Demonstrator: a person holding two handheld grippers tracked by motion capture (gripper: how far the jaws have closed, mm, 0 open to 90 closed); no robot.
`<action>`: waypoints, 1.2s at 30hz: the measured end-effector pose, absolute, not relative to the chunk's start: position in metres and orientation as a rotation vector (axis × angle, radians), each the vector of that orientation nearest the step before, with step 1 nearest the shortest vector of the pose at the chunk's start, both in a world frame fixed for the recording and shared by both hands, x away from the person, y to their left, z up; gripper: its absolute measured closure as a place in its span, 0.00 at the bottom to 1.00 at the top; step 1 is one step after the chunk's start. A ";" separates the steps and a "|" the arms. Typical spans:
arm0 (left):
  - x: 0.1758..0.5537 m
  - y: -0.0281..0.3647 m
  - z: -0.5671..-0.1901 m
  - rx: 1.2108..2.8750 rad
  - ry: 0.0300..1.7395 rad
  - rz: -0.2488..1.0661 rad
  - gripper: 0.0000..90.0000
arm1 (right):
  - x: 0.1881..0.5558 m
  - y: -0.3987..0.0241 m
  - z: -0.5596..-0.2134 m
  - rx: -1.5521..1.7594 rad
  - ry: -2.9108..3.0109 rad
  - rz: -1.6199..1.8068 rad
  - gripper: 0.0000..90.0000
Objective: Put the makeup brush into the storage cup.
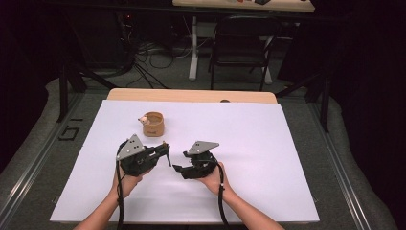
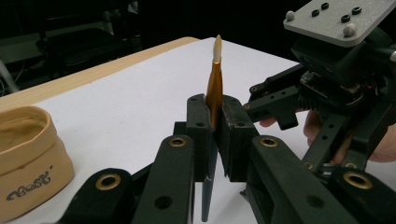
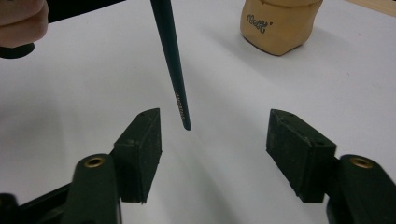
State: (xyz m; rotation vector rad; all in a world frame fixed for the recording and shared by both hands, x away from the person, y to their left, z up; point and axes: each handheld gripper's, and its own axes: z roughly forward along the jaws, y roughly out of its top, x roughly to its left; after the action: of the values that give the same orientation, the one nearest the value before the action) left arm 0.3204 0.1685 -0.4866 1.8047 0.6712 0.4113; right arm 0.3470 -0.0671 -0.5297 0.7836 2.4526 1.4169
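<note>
so the left gripper (image 2: 214, 140) has its fingers (image 2: 198, 135) pinched tight on a paintbrush (image 2: 215, 91), gripping it around the gold ferrule, bristle tip pointing up and the dark handle hanging out below the fingers; from the high view the brush (image 1: 167, 154) sits a bit above the white sheet on the table (image 1: 268, 143), between the two hands, not touching anything else; the right gripper (image 3: 215, 140) faces it with its fingers (image 3: 140, 144) spread wide and nothing pressed between them, the handle's tail end (image 3: 180, 100) dangling just ahead of the gap, nearer the left-hand finger in that view; looks to me like a handover moment, either the right one let go or it's lining up to take the handle, can't say which; the tan pot (image 1: 153, 124) with a little pale thing on its rim sits further back on the table, well apart from both grippers, and I'd guess that's where the brush ends up; next move as I read it: left hand carries the brush over the pot and tips it so the handle drops in, keeping the pinch firm until it's inside, since that pot looks soft and could tip if nudged.
</note>
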 end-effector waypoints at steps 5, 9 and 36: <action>0.321 0.171 -0.487 1.809 0.676 0.411 0.93 | 0.348 -0.073 -0.528 0.795 2.453 1.414 0.28; 0.321 0.172 -0.487 1.812 0.675 0.412 0.93 | 0.349 -0.079 -0.527 0.798 2.471 1.382 0.22; 0.323 0.180 -0.487 1.817 0.693 0.446 0.93 | 0.347 -0.120 -0.520 0.781 2.383 1.313 0.04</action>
State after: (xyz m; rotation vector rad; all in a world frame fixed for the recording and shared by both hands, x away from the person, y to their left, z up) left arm 0.3229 0.1804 -0.4868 1.8165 0.6929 0.4456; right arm 0.3470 -0.1197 -0.5200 0.7805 2.3830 1.3134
